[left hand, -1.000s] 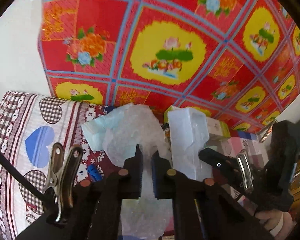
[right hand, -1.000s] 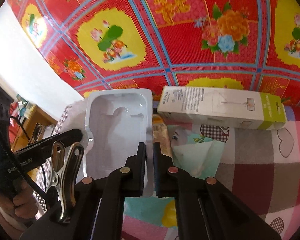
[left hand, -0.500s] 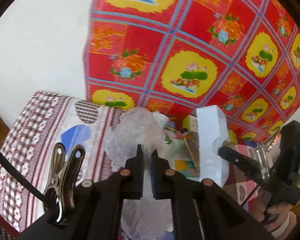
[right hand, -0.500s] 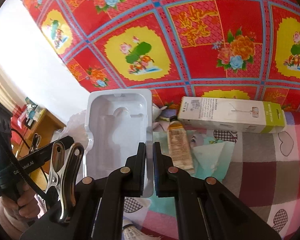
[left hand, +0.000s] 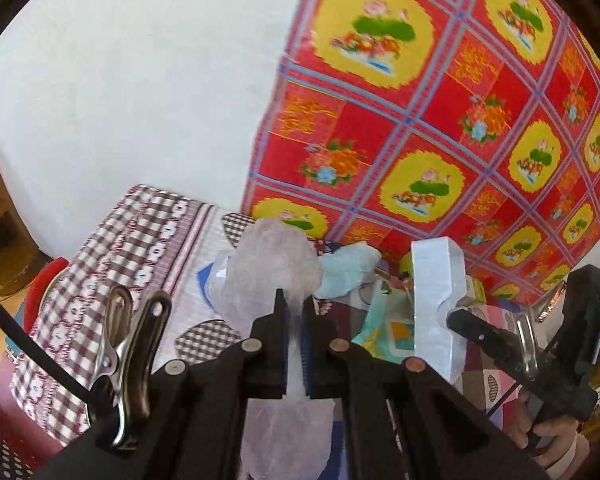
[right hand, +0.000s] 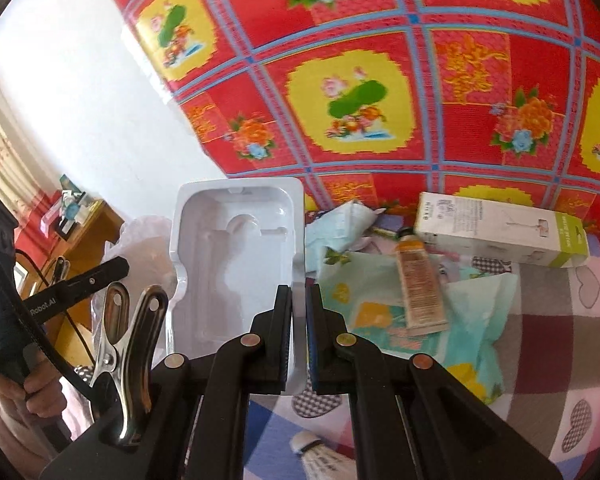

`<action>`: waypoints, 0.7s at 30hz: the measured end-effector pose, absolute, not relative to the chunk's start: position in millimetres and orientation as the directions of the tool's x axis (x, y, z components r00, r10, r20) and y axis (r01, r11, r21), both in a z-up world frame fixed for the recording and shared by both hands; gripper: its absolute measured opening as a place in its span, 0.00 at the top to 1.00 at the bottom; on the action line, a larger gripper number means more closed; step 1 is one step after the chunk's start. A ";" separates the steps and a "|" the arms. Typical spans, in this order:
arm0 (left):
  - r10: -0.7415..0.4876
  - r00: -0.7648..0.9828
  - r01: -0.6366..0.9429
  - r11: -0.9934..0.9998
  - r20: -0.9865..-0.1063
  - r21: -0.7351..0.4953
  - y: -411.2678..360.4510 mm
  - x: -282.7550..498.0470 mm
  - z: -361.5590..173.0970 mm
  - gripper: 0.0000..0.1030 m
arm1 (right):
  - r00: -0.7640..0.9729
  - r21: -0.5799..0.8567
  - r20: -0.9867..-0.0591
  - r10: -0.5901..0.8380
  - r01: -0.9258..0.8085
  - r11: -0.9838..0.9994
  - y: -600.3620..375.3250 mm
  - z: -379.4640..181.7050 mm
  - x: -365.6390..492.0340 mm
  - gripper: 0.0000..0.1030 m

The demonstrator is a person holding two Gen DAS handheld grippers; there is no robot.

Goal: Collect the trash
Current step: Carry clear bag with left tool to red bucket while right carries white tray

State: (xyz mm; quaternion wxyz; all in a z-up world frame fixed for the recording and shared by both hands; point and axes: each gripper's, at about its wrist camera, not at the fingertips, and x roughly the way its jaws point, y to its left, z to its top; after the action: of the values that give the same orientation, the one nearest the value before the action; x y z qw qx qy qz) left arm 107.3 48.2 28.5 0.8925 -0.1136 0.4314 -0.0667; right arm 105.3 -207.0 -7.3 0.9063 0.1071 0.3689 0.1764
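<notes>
left tool (left hand: 294,312): pressed together, pinching a crumpled clear plastic bag (left hand: 274,264); the bag bulges above the fingertips and hangs below them, lifted off the bed (left hand: 140,240).
right tool (right hand: 298,308): pressed together, pinching the edge of a white moulded plastic tray (right hand: 236,256), held upright with its hollow side facing the camera, clear of the bed.
bed, patchwork check cover: bears a long white and green carton (right hand: 500,228) against the red floral cloth (right hand: 360,80); a small tube (right hand: 418,284) lying on a pale green wrapper (right hand: 384,300); crumpled pale blue paper (right hand: 340,224) near the cloth; a shuttlecock (right hand: 312,448) at the near edge.
backdrop: white wall (left hand: 120,80) left of the cloth.
</notes>
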 end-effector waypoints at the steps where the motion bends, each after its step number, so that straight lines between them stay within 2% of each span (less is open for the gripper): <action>1: -0.216 0.619 0.020 0.965 -0.755 -0.260 53.6 105.9 29.3 0.95 | 0.668 0.325 -0.630 0.397 -0.237 0.915 -200.1 -6.3 103.1 0.92; 21: -0.190 0.646 0.027 0.973 -0.739 -0.227 187.1 92.2 50.6 0.95 | 0.667 0.289 -0.649 0.366 -0.228 0.930 -67.9 1.5 80.4 0.92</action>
State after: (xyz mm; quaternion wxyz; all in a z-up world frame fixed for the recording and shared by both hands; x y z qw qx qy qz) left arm 92.2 187.1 50.6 0.9019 -0.0981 0.4162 -0.0603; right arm 80.4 -67.9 1.5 0.9084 0.0920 0.3737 0.1635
